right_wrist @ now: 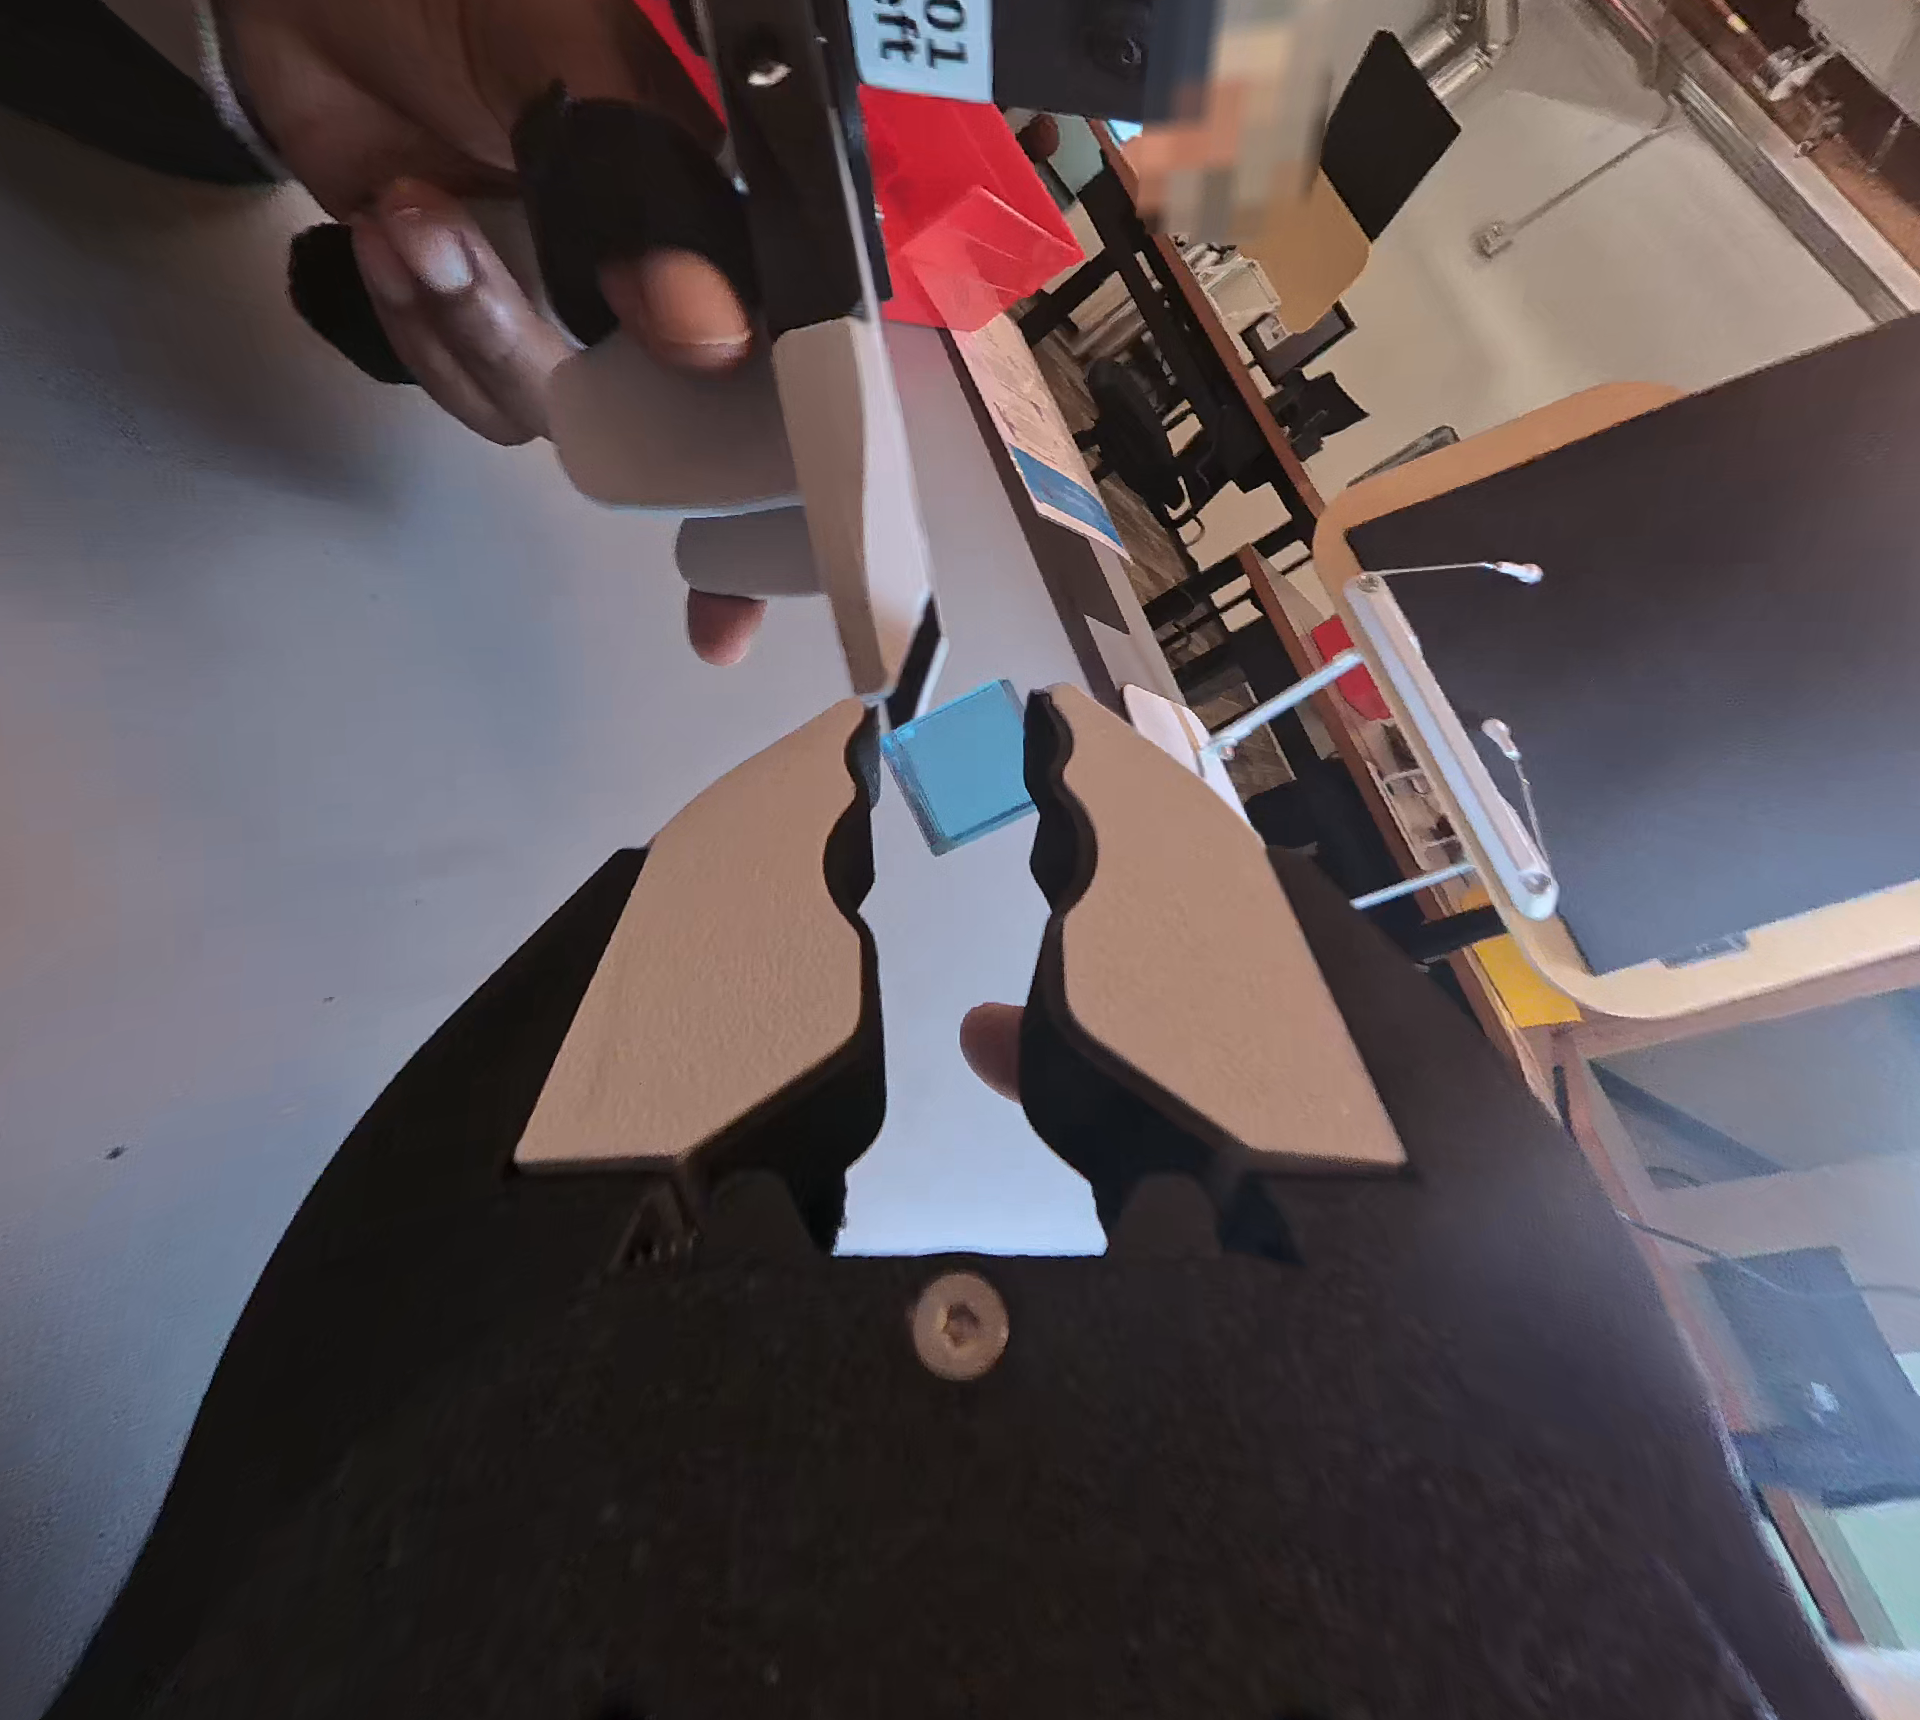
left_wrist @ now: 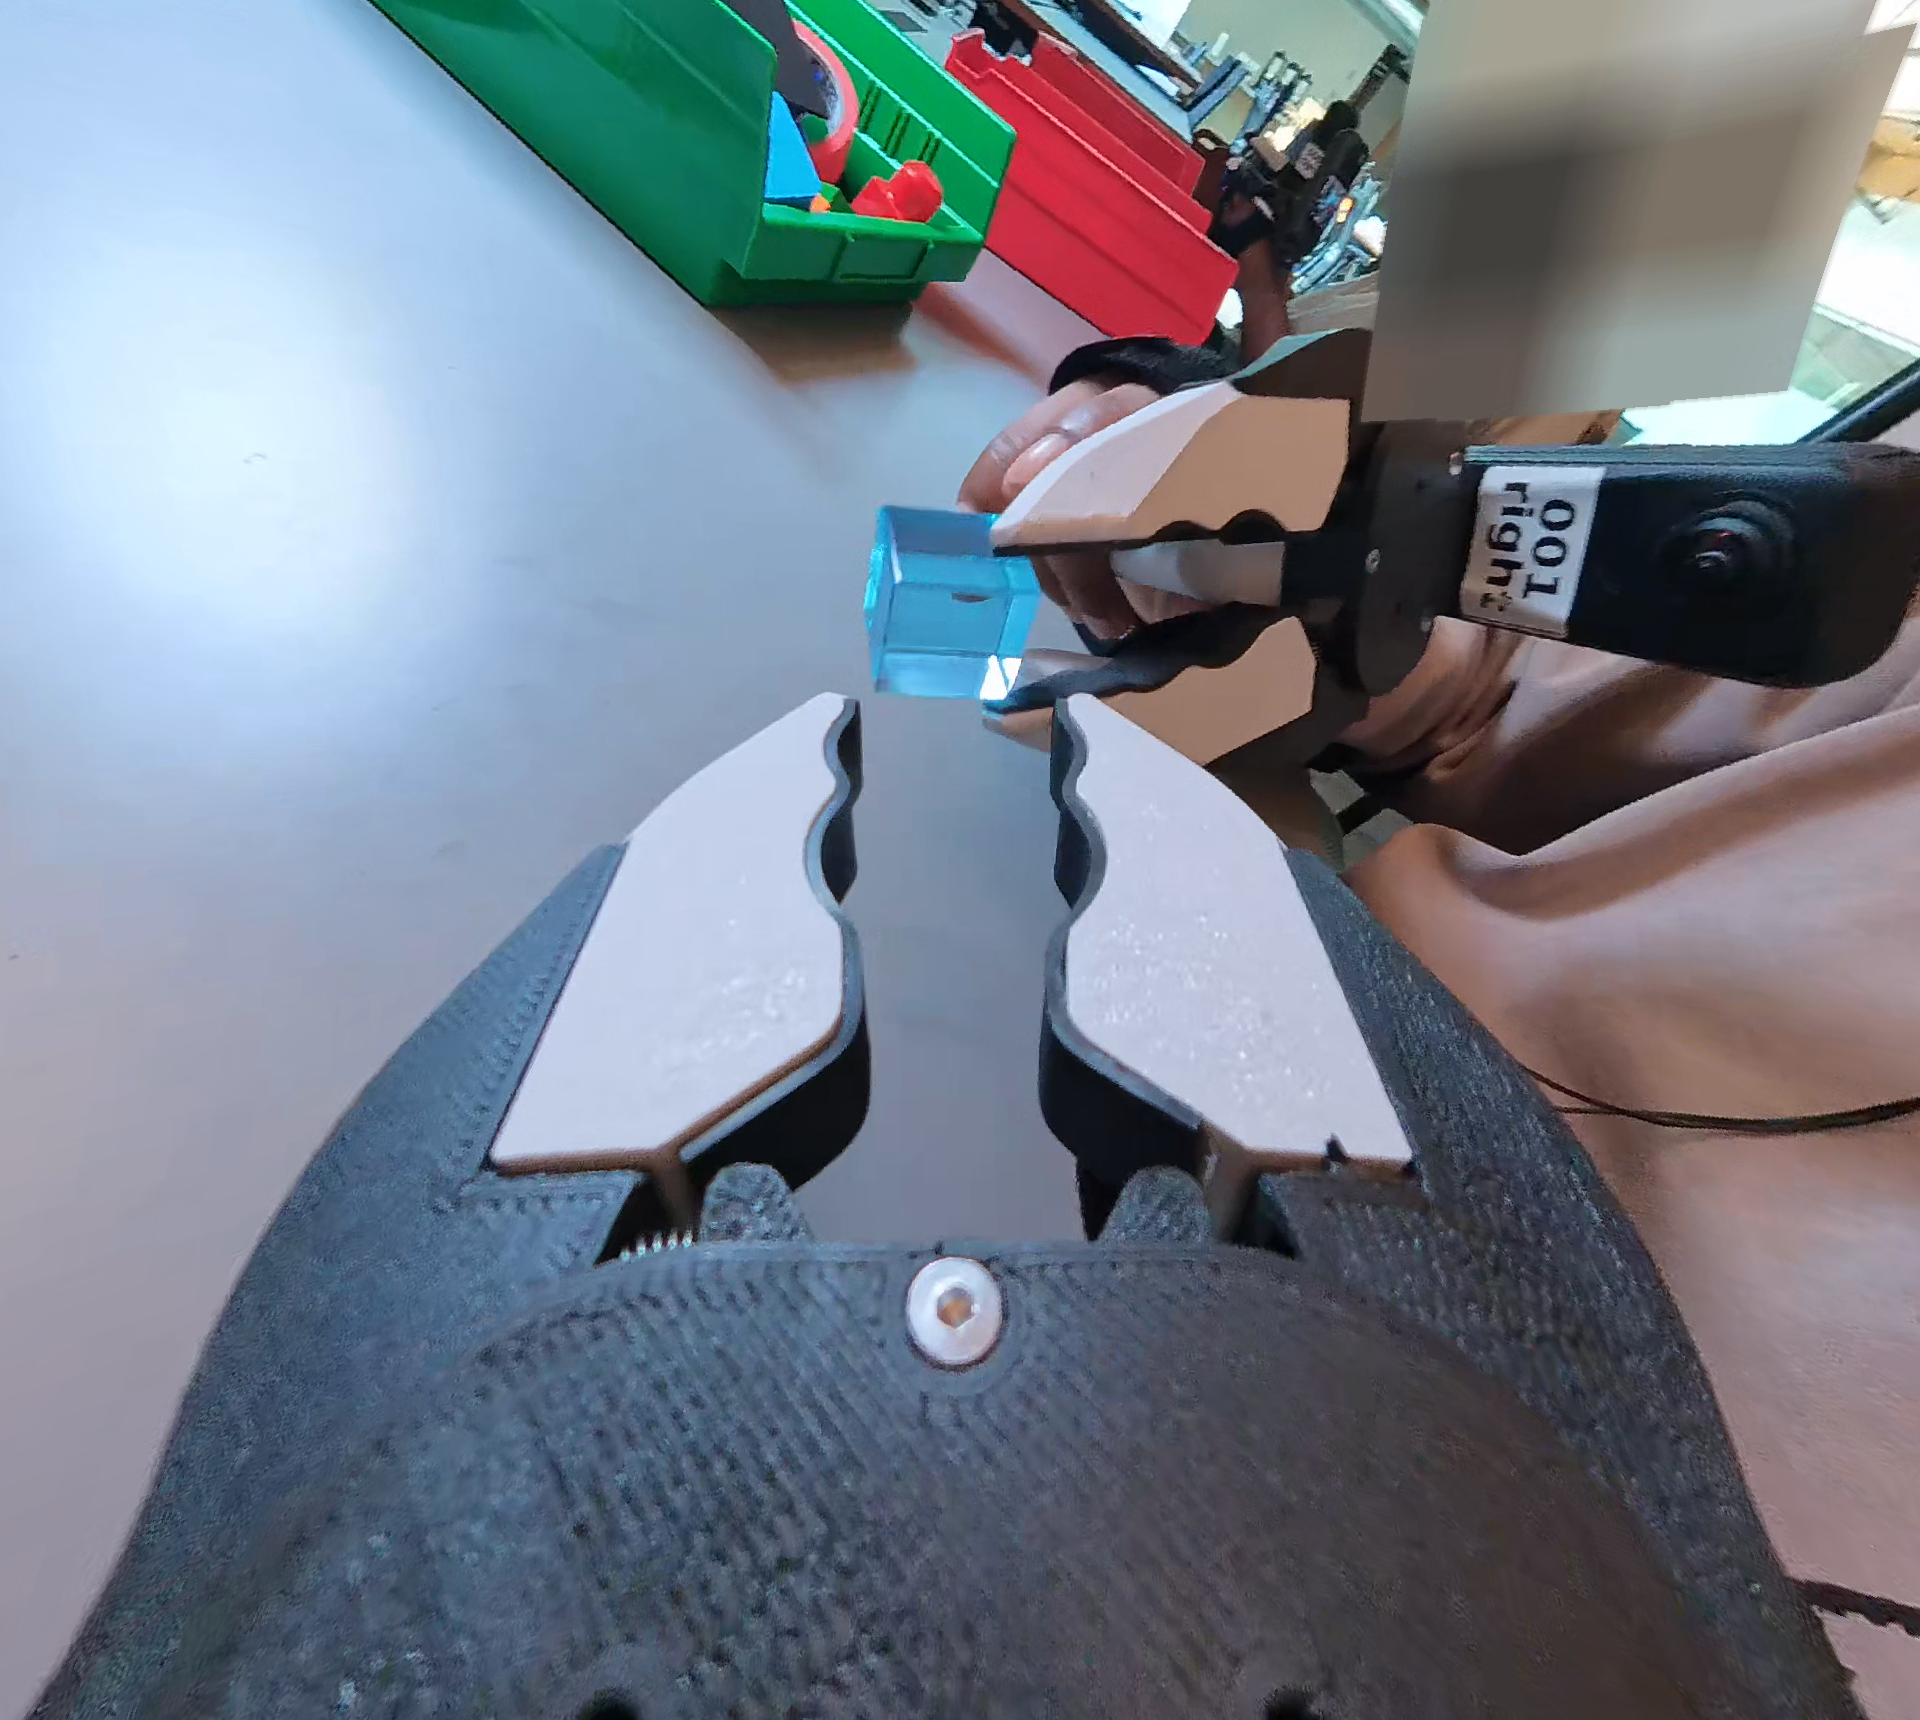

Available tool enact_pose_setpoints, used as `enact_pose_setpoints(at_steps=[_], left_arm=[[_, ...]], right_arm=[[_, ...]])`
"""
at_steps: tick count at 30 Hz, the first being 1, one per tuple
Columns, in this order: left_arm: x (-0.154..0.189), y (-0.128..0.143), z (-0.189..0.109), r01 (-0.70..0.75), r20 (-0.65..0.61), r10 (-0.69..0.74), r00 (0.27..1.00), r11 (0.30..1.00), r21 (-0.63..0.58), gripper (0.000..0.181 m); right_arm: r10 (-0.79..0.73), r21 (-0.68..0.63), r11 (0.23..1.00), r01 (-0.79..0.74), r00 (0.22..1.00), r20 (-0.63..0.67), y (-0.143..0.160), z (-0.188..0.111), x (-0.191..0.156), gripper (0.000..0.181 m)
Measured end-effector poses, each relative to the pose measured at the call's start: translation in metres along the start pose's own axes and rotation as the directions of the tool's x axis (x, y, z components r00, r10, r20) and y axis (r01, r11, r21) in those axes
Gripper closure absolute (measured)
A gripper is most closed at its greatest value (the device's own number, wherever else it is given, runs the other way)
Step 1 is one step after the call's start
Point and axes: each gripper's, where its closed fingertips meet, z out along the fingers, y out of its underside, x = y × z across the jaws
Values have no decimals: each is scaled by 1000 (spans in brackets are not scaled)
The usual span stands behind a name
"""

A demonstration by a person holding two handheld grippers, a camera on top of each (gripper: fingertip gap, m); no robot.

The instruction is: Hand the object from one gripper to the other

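The clear blue cube [left_wrist: 951, 616] is up off the grey bench [left_wrist: 312, 527], pinched at its near edge by the right tongs [left_wrist: 1003, 621], w/ most of the cube sticking out past the tips. In the right wrist view the cube [right_wrist: 961, 771] sits between the two tan fingers [right_wrist: 727, 943] of those tongs; contact on the left finger looks thin there, prob. just a corner, hard to tell. The left tongs [left_wrist: 956, 720] are spread apart w/ nothing in them, tips just below the cube and not touching it. Seen from the right wrist, the left tongs [right_wrist: 894, 662] come edge-on from above, tips just beside the cube's upper left corner, a bare hand [right_wrist: 447, 143] wrapped round the handle. Beyond the cube, farther back on the bench, sits a green bin [left_wrist: 582, 39] w/ small red and blue pieces inside, and a red bin [left_wrist: 1091, 184] right behind it.
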Motion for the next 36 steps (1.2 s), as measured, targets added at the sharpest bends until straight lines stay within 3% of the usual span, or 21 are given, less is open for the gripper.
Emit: enact_pose_setpoints(at_steps=[3, 5, 8, 11, 13, 15, 17, 19, 21, 23, 25, 28, 31, 32, 34, 36], left_arm=[[11, -1, 2, 54, -90, -54, 994, 998, 6, 142], [11, 4, 3, 72, -112, -75, 991, 997, -31, 153], [13, 5, 1, 58, -121, -64, 991, 997, -54, 154], [16, -6, -6, 35, -161, -34, 986, 999, 4, 154], [16, -16, -13, -18, -161, 27, 987, 998, 63, 154], [25, -29, -22, -66, -207, 98, 973, 986, 156, 154], [42, -42, -33, -109, -272, 183, 945, 957, 268, 154], [60, -49, -43, -158, -323, 283, 903, 919, 362, 154], [72, -49, -47, -218, -322, 369, 872, 882, 419, 154], [77, -45, -43, -299, -277, 442, 853, 850, 434, 154], [80, -39, -37, -415, -199, 531, 824, 804, 426, 154], [79, -30, -27, -622, -57, 683, 729, 694, 362, 153], [69, -28, -23, -748, 75, 761, 644, 607, 267, 154], [62, -28, -22, -758, 102, 759, 643, 611, 230, 154], [51, -28, -21, -701, 95, 700, 708, 682, 206, 155], [43, -29, -21, -560, 22, 569, 822, 800, 215, 143]], right_arm=[[-22, 61, 998, 18, 997, 68, -10, 0, -14, 154], [-25, 90, 996, 18, 997, 79, -17, -2, -17, 157], [22, 110, 993, -32, 996, 84, -20, -3, -15, 159], [221, 174, 955, -240, 967, 123, -26, -10, 1, 157], [417, 185, 871, -454, 885, 209, -26, -12, 13, 146], [612, 164, 708, -687, 713, 342, -28, -14, 21, 138], [728, 95, 464, -881, 441, 525, -34, -19, 24, 137], [729, -34, 190, -981, 117, 675, -43, -24, 27, 138], [639, -159, -25, -987, -139, 756, -51, -29, 28, 138], [534, -274, -146, -950, -310, 787, -61, -32, 23, 139], [470, -357, -188, -915, -403, 785, -71, -32, 14, 140], [456, -384, -204, -900, -435, 777, -81, -31, 8, 142], [532, -333, -174, -927, -373, 760, -72, -26, 9, 144], [570, -297, -153, -942, -330, 753, -67, -24, 11, 144], [641, -204, -79, -976, -206, 739, -58, -22, 17, 145], [743, -63, 103, -993, 34, 668, -44, -18, 24, 145]])
